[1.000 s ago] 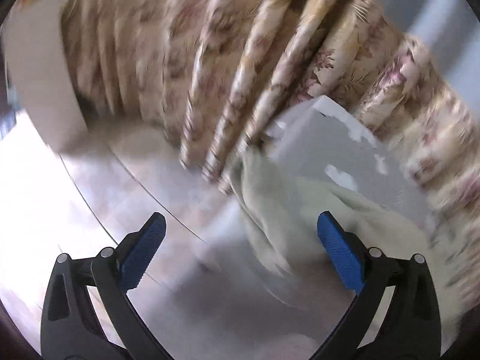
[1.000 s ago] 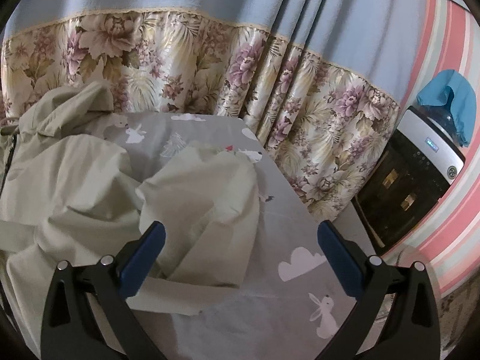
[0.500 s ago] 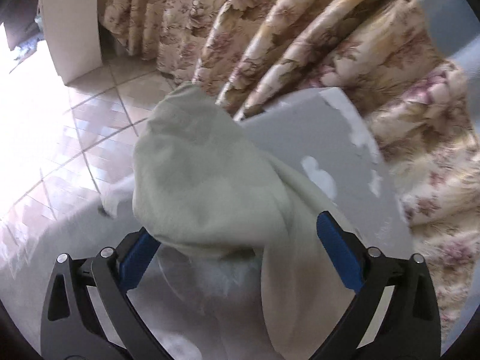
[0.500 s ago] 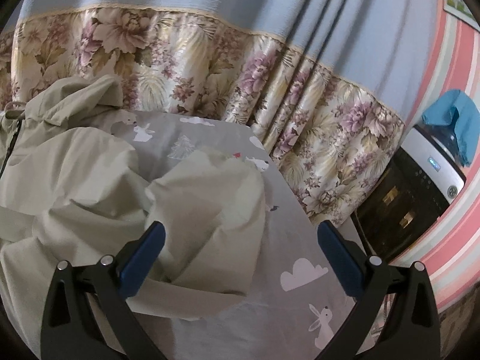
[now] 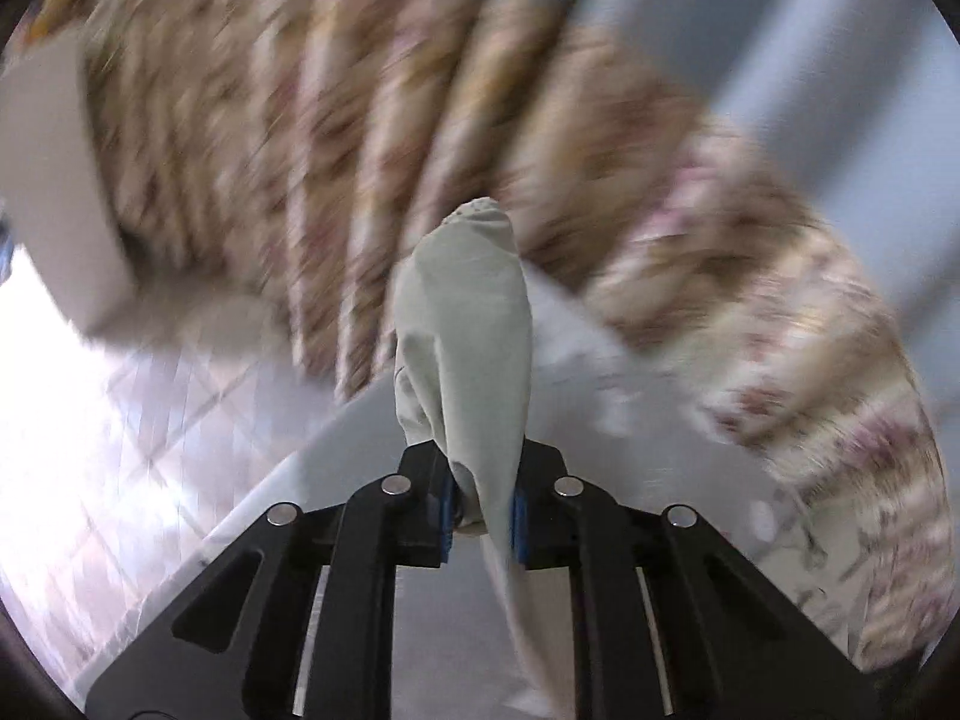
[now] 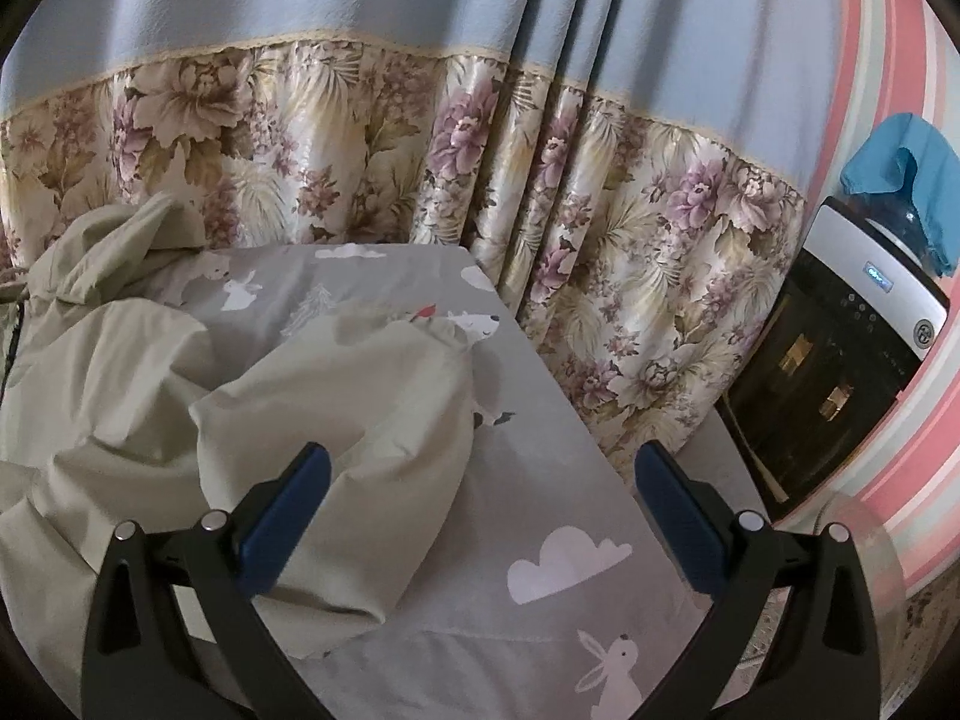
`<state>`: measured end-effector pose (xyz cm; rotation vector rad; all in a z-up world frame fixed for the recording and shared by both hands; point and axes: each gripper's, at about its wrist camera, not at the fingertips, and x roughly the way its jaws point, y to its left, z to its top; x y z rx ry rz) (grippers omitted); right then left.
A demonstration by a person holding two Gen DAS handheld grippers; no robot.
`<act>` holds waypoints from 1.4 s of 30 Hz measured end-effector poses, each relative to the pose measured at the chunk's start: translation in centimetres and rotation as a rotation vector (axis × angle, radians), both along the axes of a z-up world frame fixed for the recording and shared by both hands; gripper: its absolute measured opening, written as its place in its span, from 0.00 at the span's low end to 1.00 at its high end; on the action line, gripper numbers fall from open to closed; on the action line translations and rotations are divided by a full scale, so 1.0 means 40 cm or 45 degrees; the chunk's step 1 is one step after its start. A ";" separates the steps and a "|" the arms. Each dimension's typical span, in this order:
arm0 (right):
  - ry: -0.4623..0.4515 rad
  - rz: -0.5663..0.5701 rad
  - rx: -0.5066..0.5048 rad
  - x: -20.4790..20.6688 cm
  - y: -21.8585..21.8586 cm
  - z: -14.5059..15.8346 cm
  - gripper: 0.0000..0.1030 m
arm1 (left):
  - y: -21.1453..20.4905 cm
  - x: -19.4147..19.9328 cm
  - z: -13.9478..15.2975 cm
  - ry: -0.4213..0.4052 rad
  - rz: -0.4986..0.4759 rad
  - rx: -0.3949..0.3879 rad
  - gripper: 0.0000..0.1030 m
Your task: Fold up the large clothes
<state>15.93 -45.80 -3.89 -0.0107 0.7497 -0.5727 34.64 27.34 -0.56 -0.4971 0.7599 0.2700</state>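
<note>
Left wrist: left hand-held gripper (image 5: 480,516) pinches garment (image 5: 465,324); right hand-held gripper (image 6: 480,516) gapes wide.

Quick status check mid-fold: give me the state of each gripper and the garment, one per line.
left gripper: jaws have just closed, clamped on the sleeve end.
sleeve end: bunched, sticking up out of the jaws.
right gripper: open, holding nothing.
pale green garment: crumpled, unfolded, lying on the grey printed sheet.
</note>
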 end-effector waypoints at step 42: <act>0.463 0.822 0.521 0.422 0.654 -0.114 0.54 | -0.605 -0.035 -0.228 0.156 -0.826 0.577 0.97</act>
